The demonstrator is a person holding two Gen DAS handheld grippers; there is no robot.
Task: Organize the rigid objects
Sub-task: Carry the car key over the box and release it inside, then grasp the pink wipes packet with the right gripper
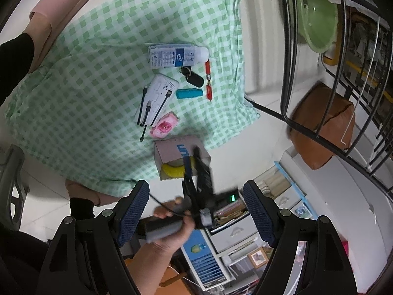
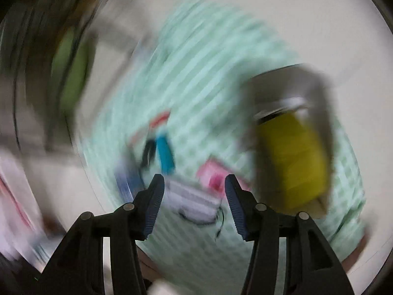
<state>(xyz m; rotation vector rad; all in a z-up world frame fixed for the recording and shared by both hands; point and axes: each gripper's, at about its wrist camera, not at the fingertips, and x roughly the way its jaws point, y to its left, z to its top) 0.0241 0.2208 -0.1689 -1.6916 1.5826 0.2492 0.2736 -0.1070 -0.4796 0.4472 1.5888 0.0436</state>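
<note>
On a green checked cloth (image 1: 98, 78) lie a white bottle (image 1: 176, 56), a white power bank (image 1: 159, 93) with black cables, a teal cylinder (image 1: 189, 94), a black key fob (image 1: 194, 77), a red pen (image 1: 208, 80) and a pink packet (image 1: 164, 125). A cardboard box (image 1: 181, 157) at the cloth's edge holds a yellow object (image 1: 174, 169). My left gripper (image 1: 196, 213) is open, high above. The right gripper (image 1: 196, 157) shows over the box in that view. The right wrist view is blurred: my right gripper (image 2: 194, 206) is open and empty above the cloth, the box (image 2: 292, 137) to its right.
A black wire chair frame (image 1: 331, 73) stands at the right over a brown cushion (image 1: 321, 125) and a green basin (image 1: 316, 17). Drawer units (image 1: 245, 233) sit below on the white floor. Pink slippers (image 1: 61, 7) and feet are at the cloth's far left.
</note>
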